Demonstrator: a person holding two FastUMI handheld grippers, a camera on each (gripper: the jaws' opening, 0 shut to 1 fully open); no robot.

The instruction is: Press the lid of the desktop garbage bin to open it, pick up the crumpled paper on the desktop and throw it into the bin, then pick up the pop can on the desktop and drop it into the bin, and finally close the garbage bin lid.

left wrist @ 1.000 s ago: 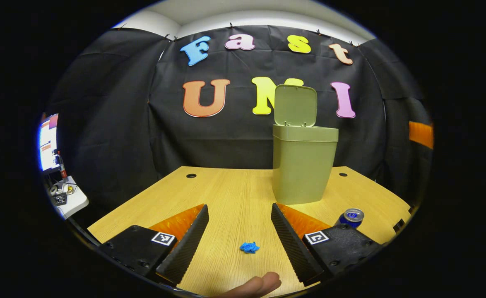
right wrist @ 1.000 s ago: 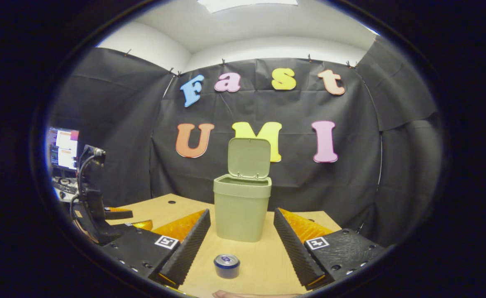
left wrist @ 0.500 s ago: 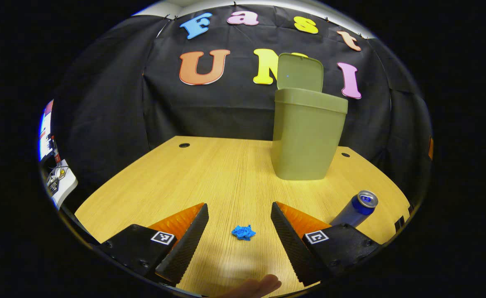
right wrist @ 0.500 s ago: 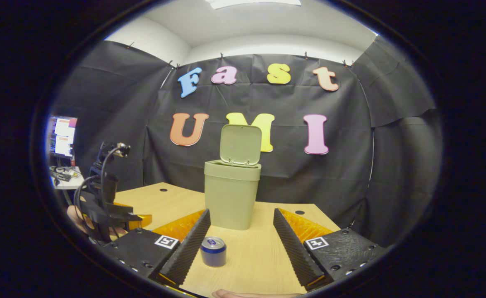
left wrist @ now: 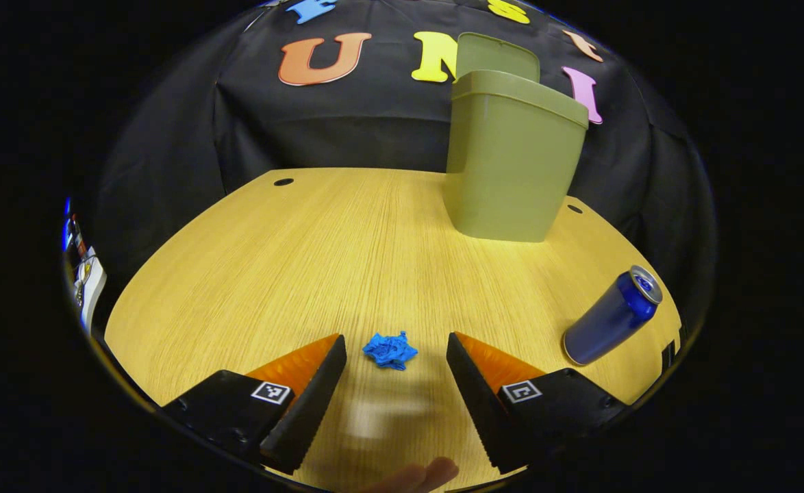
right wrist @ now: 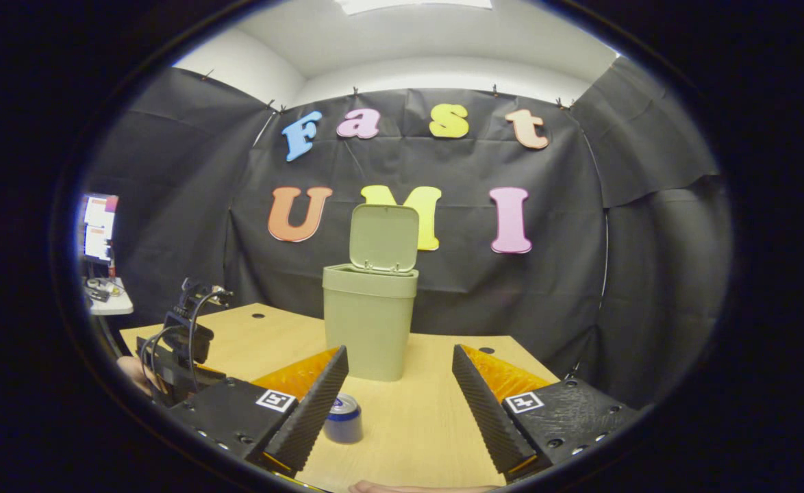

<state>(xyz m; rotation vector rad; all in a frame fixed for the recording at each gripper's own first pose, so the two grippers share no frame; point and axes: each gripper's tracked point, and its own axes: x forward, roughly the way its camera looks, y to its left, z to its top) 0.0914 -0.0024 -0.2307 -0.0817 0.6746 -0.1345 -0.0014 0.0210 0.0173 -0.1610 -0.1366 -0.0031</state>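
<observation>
Left gripper [left wrist: 395,363] jaws stood wide, empty, straddling the crumpled paper [left wrist: 390,350] on the counter [left wrist: 292,253], likely lined up for a pinch. Right gripper [right wrist: 400,383] also wide, empty, pop can [right wrist: 343,418] beside its left finger. Bin [right wrist: 369,322] lid [right wrist: 383,237] stood open, ready.

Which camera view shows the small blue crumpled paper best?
The left gripper view: the small blue crumpled paper lies on the wooden desk, just ahead of the open left gripper. I cannot find it in the right gripper view.
</observation>
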